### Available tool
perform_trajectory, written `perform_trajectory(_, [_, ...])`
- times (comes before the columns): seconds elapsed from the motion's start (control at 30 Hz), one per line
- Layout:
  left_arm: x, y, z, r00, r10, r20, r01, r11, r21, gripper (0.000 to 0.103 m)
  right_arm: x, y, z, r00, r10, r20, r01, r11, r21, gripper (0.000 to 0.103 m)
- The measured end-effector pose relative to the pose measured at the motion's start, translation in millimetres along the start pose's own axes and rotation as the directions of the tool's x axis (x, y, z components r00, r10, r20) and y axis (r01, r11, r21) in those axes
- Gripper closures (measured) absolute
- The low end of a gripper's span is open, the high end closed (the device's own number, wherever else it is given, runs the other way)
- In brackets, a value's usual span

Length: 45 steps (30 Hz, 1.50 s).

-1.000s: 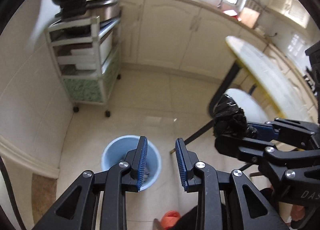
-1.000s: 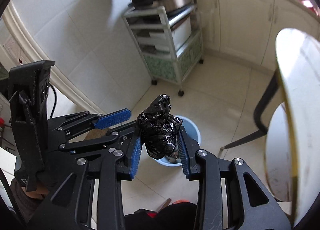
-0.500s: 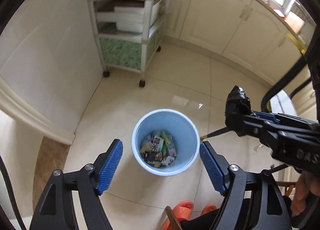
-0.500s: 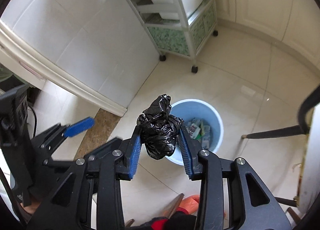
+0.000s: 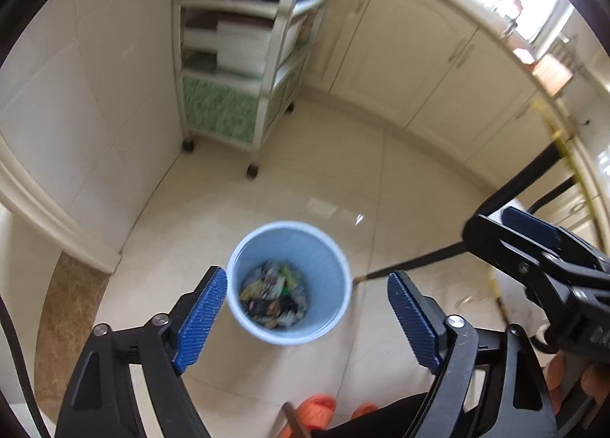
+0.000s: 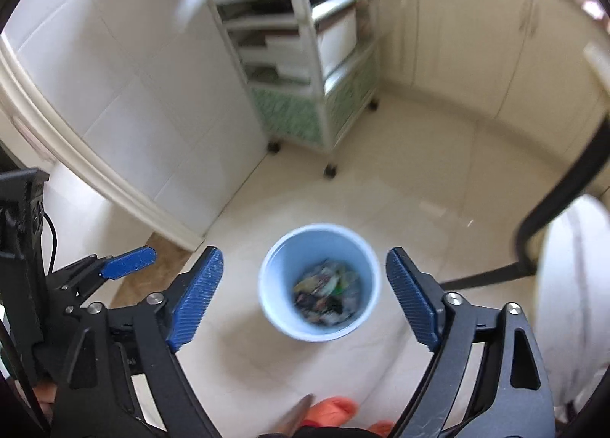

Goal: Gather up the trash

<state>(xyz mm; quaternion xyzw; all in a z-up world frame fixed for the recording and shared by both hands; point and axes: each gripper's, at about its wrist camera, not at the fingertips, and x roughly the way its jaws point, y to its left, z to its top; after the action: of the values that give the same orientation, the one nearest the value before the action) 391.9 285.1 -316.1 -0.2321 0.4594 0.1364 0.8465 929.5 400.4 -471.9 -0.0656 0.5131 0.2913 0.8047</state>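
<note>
Both tools are spread wide and hold nothing: the left tool (image 5: 305, 318) and the right tool (image 6: 303, 300) each hang above the round light-blue plastic waste bin (image 5: 289, 281), which stands on the cream tiled floor (image 5: 324, 178) and shows between the blue pads in both views. Mixed litter (image 6: 328, 299) lies in its bottom; a dark scrap is among it, but blur prevents telling what it is.

Risks, as judged: the bin is light and unsecured, so a descending tool catching the rim could tip it and spill the contents. The black metal chair leg (image 5: 415, 260) ends just right of the bin and could snag the right tool.

Limits of view: both frames are motion-blurred; individual litter items cannot be identified. The white wheeled storage cart (image 6: 305, 68) beyond the bin is cut off at the top. Orange slippers (image 5: 320, 405) are partly hidden below the tools.
</note>
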Motion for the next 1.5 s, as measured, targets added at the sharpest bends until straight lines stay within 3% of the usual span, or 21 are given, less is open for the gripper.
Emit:
perform_trajectory(0.13, [-48.2, -22.0, 2.5, 0.992, -0.013, 0.125, 0.006, 0.999, 0.052, 0.011, -69.4, 4.5, -1.8, 0.987, -0.102, 0.121, 0.104, 0.994, -0.013, 0.007])
perform_trajectory(0.27, [-103.5, -56.1, -4.4, 0.968, -0.076, 0.241, 0.047, 0.991, 0.122, 0.004, -137.9, -2.1, -13.2, 0.963, -0.163, 0.216, 0.159, 0.987, 0.033, 0.002])
perform_trajectory(0.53, [-202.5, -143.4, -44.4, 0.889, -0.247, 0.386, 0.120, 0.938, 0.325, 0.001, -285.4, -37.9, -63.1, 0.862, -0.331, 0.383, 0.273, 0.941, 0.199, 0.000])
perform_trajectory(0.63, [-239.0, -170.8, -69.4, 0.850, -0.300, 0.433, 0.120, 0.911, 0.395, 0.001, -335.8, -47.4, -90.4, 0.808, -0.407, 0.425, 0.326, 0.911, 0.252, 0.000])
perform_trajectory(0.8, [-302.9, -207.5, -115.9, 0.761, -0.403, 0.509, 0.122, 0.858, 0.498, 0.001, -406.1, -53.6, -135.9, 0.739, -0.482, 0.470, 0.372, 0.874, 0.312, 0.000])
perform_trajectory(0.93, [-355.0, -209.1, -160.6, 0.685, -0.466, 0.560, 0.116, 0.828, 0.548, 0.001, -459.0, -48.5, -167.0, 0.658, -0.559, 0.504, 0.416, 0.828, 0.375, 0.000])
perform_trajectory(1.13, [-403.4, -195.3, -219.5, 0.620, -0.499, 0.605, 0.084, 0.810, 0.581, 0.001, -506.0, -38.8, -194.9, 0.569, -0.591, 0.572, 0.407, 0.807, 0.429, 0.000])
perform_trajectory(1.2, [-402.8, -193.9, -232.5, 0.618, -0.503, 0.605, 0.093, 0.810, 0.579, 0.001, -516.2, -37.4, -202.1, 0.553, -0.606, 0.572, 0.419, 0.796, 0.437, 0.000])
perform_trajectory(1.27, [-398.9, -190.0, -244.2, 0.626, -0.510, 0.590, 0.100, 0.803, 0.587, 0.001, -526.6, -34.6, -212.8, 0.538, -0.604, 0.588, 0.417, 0.797, 0.437, 0.000])
perform_trajectory(1.33, [-383.6, -190.9, -244.3, 0.634, -0.509, 0.582, 0.095, 0.798, 0.595, 0.001, -528.9, -32.1, -216.9, 0.531, -0.608, 0.590, 0.420, 0.794, 0.441, 0.000])
perform_trajectory(1.43, [-380.7, -197.1, -242.2, 0.629, -0.521, 0.577, 0.097, 0.789, 0.606, 0.001, -536.1, -29.1, -228.3, 0.504, -0.630, 0.591, 0.435, 0.776, 0.457, 0.000])
perform_trajectory(1.5, [-380.5, -198.0, -236.9, 0.627, -0.520, 0.580, 0.087, 0.787, 0.611, 0.001, -540.7, -27.5, -234.2, 0.497, -0.633, 0.593, 0.430, 0.773, 0.466, 0.000])
